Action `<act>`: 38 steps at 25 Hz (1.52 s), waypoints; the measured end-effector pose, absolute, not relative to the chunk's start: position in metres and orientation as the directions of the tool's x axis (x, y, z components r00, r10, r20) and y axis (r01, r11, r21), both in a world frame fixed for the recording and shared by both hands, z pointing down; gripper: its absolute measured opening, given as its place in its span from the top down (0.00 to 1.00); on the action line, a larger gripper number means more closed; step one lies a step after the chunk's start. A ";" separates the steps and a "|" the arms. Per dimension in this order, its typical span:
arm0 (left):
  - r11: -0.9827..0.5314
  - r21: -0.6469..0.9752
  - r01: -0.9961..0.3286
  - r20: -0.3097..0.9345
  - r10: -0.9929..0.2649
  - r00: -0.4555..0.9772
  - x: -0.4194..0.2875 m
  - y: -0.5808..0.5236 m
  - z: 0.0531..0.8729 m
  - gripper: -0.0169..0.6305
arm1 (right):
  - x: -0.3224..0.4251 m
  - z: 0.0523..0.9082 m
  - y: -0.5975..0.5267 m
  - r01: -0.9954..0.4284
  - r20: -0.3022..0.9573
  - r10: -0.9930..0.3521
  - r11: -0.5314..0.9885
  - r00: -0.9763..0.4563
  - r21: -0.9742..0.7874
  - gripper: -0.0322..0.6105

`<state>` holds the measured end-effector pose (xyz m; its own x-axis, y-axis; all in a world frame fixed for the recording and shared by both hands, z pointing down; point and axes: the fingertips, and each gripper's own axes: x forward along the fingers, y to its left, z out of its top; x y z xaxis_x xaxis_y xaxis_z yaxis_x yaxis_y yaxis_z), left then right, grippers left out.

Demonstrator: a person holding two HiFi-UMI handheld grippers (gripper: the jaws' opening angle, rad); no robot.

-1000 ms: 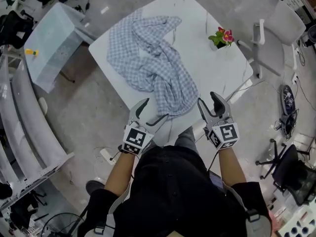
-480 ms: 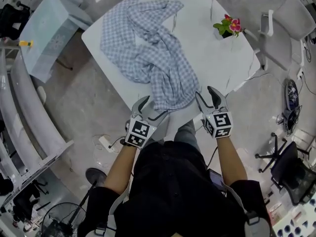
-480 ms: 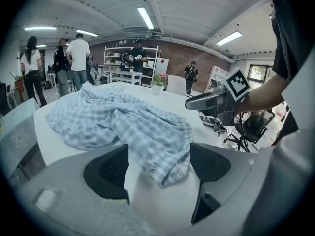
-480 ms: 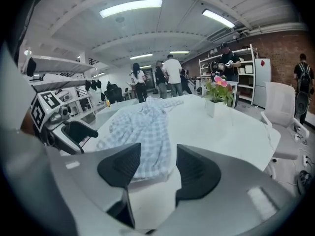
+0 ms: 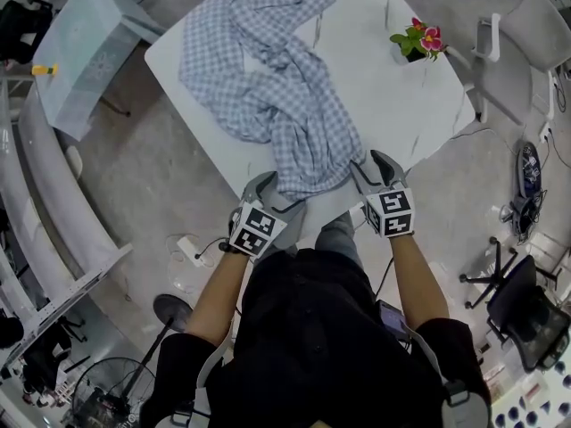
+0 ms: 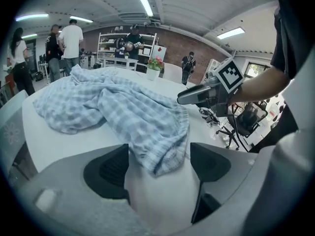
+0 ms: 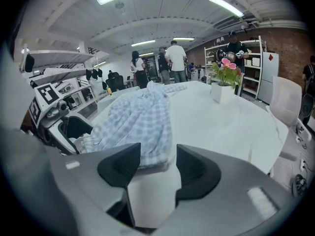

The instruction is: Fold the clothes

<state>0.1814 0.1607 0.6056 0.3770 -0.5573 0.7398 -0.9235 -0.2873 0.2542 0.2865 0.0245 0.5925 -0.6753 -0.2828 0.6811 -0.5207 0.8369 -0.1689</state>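
The head view's top edge is cutting off the far end of the checked cloth (image 5: 268, 87) and of the desk (image 5: 393, 96); the cloth is covering much of the desk's left half.

In both gripper views we see long white ceiling strip lights (image 6: 144, 4) giving bright, even illumination, and the tubes themselves burn out to glare. The blue-and-white checked cloth (image 6: 123, 107) throws only a soft, narrow shadow on the glossy white tabletop (image 6: 197, 132). Fisheye bending and a black vignette ring each gripper view, and the nearest foreground is soft. We find the head view sharp, though curved at its edges.
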 end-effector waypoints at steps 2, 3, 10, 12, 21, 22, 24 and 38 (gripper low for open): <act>-0.301 0.254 -0.919 0.749 -0.540 0.384 0.184 0.164 0.611 0.37 | 0.284 0.598 0.028 -0.508 0.706 -0.253 0.844 -0.661 -0.173 0.58; -0.305 0.246 -0.920 0.752 -0.538 0.380 0.184 0.165 0.613 0.38 | 0.282 0.601 0.029 -0.503 0.716 -0.243 0.847 -0.654 -0.173 0.58; -0.370 0.133 -0.920 0.802 -0.504 0.319 0.179 0.167 0.620 0.48 | 0.278 0.610 0.037 -0.508 0.756 -0.220 0.844 -0.617 -0.169 0.65; -0.374 0.111 -0.921 0.811 -0.501 0.302 0.177 0.167 0.621 0.53 | 0.274 0.609 0.040 -0.501 0.762 -0.209 0.848 -0.613 -0.170 0.68; -0.402 0.208 -0.892 0.809 -0.441 0.388 0.191 0.173 0.614 0.57 | 0.285 0.611 0.036 -0.520 0.771 -0.206 0.834 -0.603 -0.184 0.68; -0.401 0.214 -0.891 0.808 -0.440 0.392 0.192 0.174 0.614 0.55 | 0.285 0.612 0.035 -0.522 0.771 -0.198 0.830 -0.606 -0.197 0.68; -0.390 0.232 -0.891 0.802 -0.442 0.402 0.194 0.174 0.614 0.59 | 0.283 0.613 0.034 -0.523 0.770 -0.177 0.821 -0.613 -0.228 0.70; -0.218 0.268 -0.939 0.828 -0.446 0.340 0.200 0.167 0.615 0.88 | 0.288 0.608 0.024 -0.391 0.780 -0.053 0.885 -0.624 -0.253 0.87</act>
<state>0.2000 0.1673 0.6149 0.3397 -0.4458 0.8281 -0.9386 -0.2177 0.2679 0.2881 0.0242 0.6082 -0.6242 -0.0527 0.7795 -0.3913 0.8847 -0.2534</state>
